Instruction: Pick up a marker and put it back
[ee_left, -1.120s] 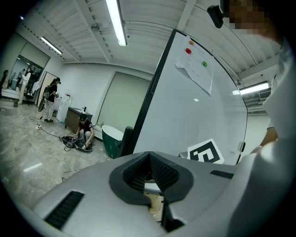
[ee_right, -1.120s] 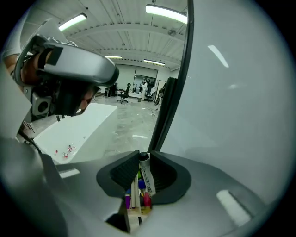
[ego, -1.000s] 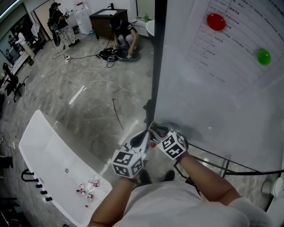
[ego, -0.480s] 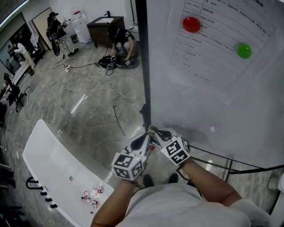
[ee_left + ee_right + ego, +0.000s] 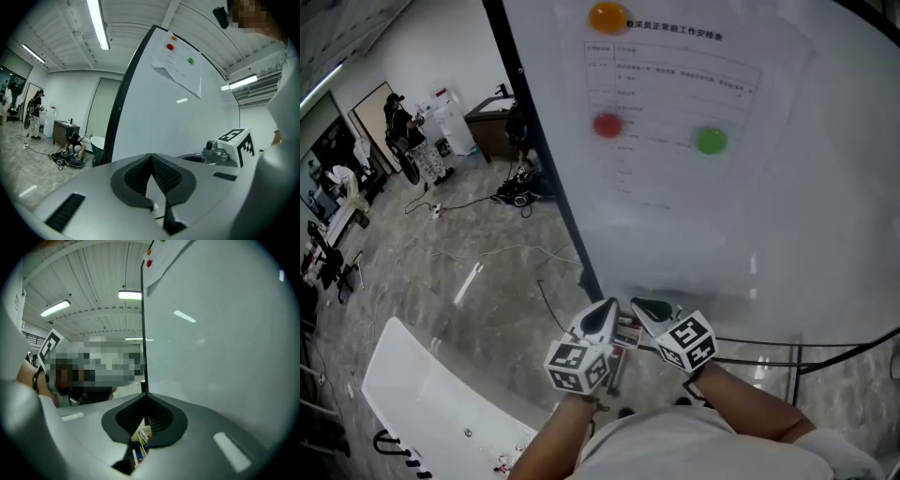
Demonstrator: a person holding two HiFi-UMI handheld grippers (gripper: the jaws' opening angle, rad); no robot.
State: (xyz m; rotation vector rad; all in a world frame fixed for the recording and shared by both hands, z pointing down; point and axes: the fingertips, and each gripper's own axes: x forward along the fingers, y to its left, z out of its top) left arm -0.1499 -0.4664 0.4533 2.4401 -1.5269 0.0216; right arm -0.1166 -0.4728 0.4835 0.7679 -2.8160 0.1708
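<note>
Grey and black, the left gripper (image 5: 151,161) is seen with its jaws drawn together at the tips and nothing caught between them. The right gripper (image 5: 145,401) is closed tip to tip in the same way. Through the slit behind its tips the markers (image 5: 139,442) are glimpsed lying below. None appears to be clamped, so the pick-up is judged not yet made.

From the head view both tools are held side by side at the foot of the whiteboard (image 5: 769,225), tips nearly touching, directly over the markers. This is presumably because the pens are kept along the board's lower edge. One pair of jaws would have to be parted before a marker could be taken.

Higher on the board a printed sheet (image 5: 675,112) is pinned by a red magnet (image 5: 607,125), a green magnet (image 5: 710,141) and an orange magnet (image 5: 607,16). Far across the floor, people (image 5: 403,141) are seen, well apart from the work.
</note>
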